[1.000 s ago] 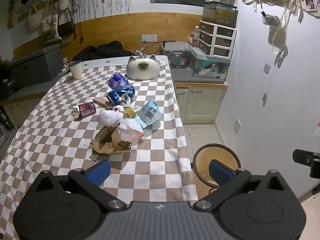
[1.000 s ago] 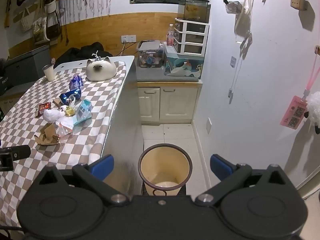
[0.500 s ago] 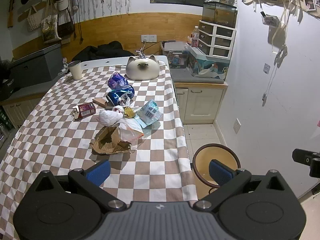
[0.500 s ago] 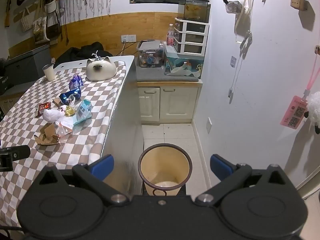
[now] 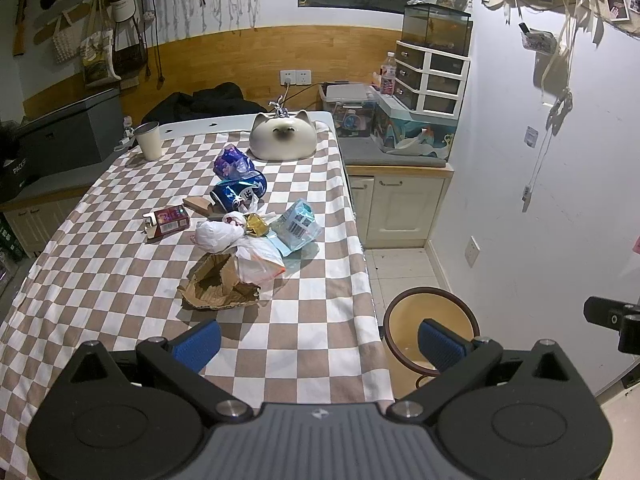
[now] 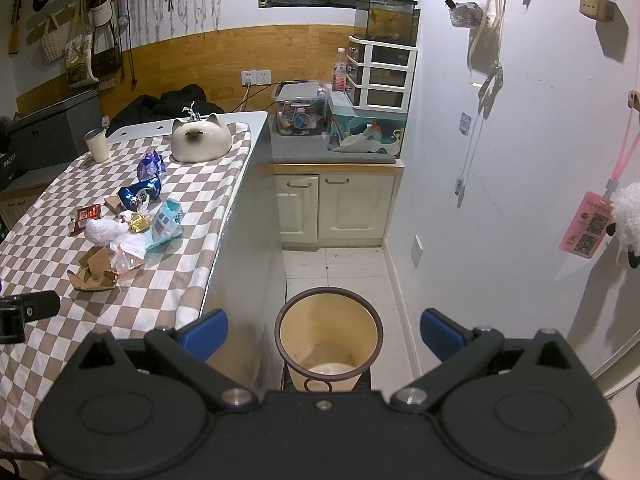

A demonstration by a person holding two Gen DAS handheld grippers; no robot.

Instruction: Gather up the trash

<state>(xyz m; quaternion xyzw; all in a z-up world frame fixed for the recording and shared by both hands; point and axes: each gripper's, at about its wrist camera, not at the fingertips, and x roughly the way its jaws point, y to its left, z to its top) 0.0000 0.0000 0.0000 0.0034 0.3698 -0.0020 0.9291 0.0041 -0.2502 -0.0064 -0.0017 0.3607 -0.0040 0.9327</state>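
A heap of trash lies mid-table on the checkered cloth (image 5: 100, 280): torn brown cardboard (image 5: 218, 286), white plastic bags (image 5: 240, 246), a light blue packet (image 5: 298, 228), a gold wrapper (image 5: 256, 224), a red box (image 5: 168, 220), a blue wrapper (image 5: 238, 192) and a purple one (image 5: 232, 162). My left gripper (image 5: 318, 344) hovers open over the table's near right edge, nothing between its fingers. My right gripper (image 6: 324, 330) is open above the yellow bin (image 6: 328, 344) on the floor. The same heap (image 6: 128, 228) shows at the left in the right wrist view.
A cat-shaped ceramic dish (image 5: 282, 136) and a white cup (image 5: 148, 140) stand at the table's far end. The bin (image 5: 430, 320) sits on the tiled floor right of the table. Cream cabinets (image 6: 336, 208) with storage boxes line the back; a white wall (image 6: 500, 160) closes the right.
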